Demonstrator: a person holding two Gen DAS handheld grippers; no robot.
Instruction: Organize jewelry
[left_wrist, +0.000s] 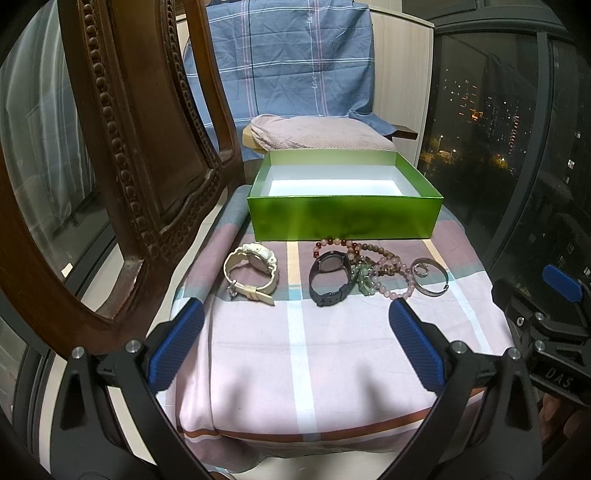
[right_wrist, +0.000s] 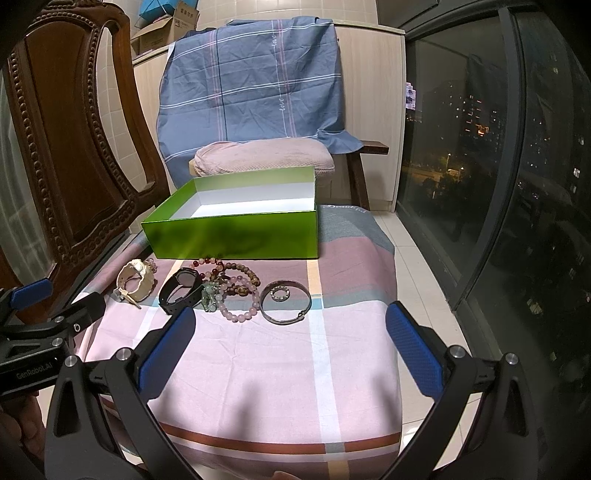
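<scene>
Left hand-held gripper (left_wrist: 295, 343) and right hand-held gripper (right_wrist: 290, 350): jaws spread, empty. On the tabletop (right_wrist: 280, 369), before the far-edge box (right_wrist: 236, 236): white watch (right_wrist: 135, 282), black watch (right_wrist: 181, 290), beads (right_wrist: 232, 291), bangle (right_wrist: 286, 302).

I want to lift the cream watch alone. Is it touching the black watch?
Apart. The left wrist view shows bare cloth between the cream watch and the black watch; the right wrist view shows the same gap.
</scene>
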